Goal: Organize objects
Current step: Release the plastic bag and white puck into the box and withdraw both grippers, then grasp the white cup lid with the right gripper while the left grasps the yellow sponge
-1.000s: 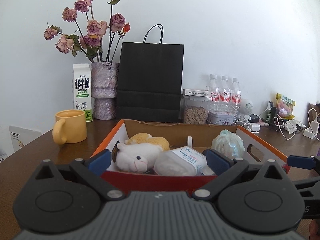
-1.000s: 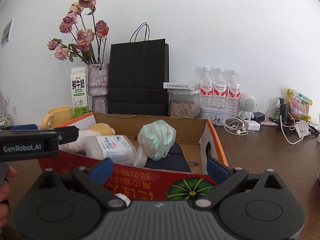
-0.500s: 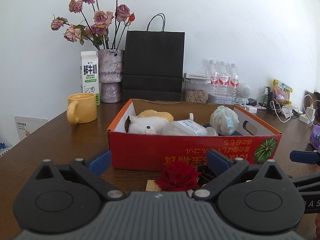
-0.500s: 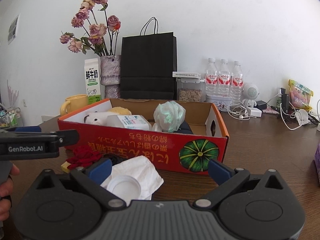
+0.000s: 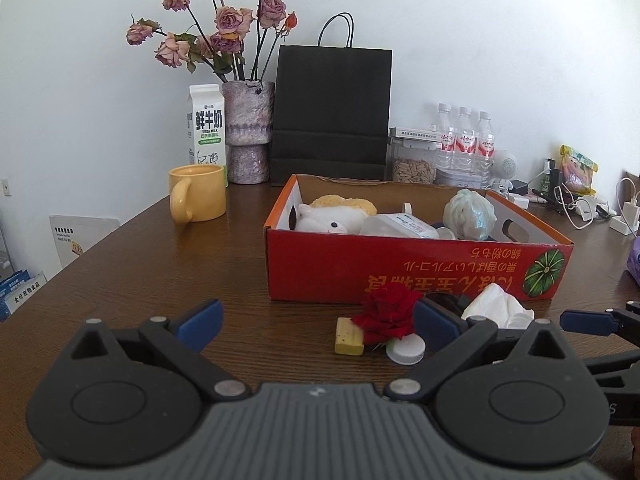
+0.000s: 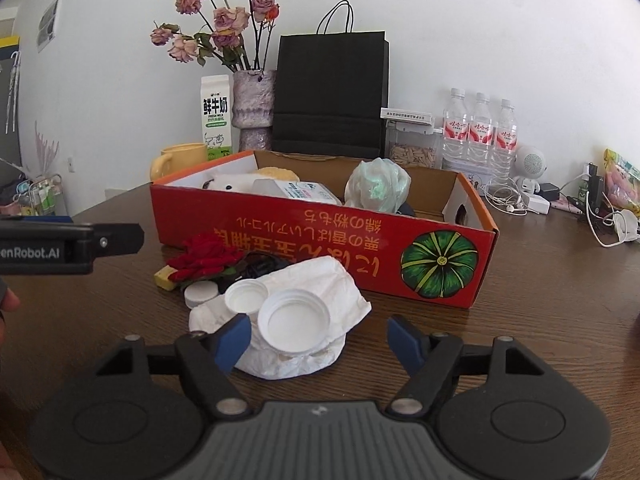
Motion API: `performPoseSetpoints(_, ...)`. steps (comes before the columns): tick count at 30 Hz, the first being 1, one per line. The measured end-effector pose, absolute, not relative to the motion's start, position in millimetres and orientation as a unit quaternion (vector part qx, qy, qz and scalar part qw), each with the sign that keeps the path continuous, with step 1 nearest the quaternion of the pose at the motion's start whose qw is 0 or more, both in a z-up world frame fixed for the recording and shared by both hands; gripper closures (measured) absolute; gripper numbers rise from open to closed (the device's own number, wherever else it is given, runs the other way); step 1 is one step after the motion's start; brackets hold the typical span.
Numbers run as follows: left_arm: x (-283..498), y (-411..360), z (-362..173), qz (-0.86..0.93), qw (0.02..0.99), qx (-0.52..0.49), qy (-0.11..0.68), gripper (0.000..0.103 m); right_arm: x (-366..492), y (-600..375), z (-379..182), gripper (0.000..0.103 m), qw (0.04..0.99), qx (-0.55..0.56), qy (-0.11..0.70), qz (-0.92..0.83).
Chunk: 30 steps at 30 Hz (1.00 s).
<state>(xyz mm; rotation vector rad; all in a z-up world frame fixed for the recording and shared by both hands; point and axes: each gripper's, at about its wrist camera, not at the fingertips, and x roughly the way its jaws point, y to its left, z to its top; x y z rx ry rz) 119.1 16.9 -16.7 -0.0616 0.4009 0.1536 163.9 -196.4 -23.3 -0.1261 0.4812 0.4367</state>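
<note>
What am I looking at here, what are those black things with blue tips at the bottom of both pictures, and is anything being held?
No robot here: a person holds a two-finger gripper in each hand, each with a wide-angle camera looking out along its fingers. One picture comes from the left gripper, the other from the right gripper. The blue tips are the finger pads.

Both look at a brown table with a red cardboard box holding a white plush toy, a plastic packet and a greenish bundle.

In front of the box lie a red rose, a yellow block, a crumpled white tissue and white lids.

Neither gripper holds anything. The left is open over bare table; the right's jaws are closing, with the tissue and the largest lid between them, not yet gripped.
</note>
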Motion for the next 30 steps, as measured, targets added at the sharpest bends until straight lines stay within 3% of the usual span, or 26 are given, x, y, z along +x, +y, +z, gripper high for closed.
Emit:
performPoseSetpoints(5,116,19,-19,0.080,0.974,-0.030,0.209,0.000,166,-192,-23,0.034,0.944,-0.061,0.240,0.217)
performPoseSetpoints(14,115,18,-25,0.074,0.971,-0.026,0.225,0.000,169,-189,-26,0.064,0.937,-0.052,0.253,0.235)
performPoseSetpoints(30,126,19,-32,0.077,0.964,-0.019,0.253,0.000,160,-201,-21,0.064,0.950,-0.027,0.217,0.221)
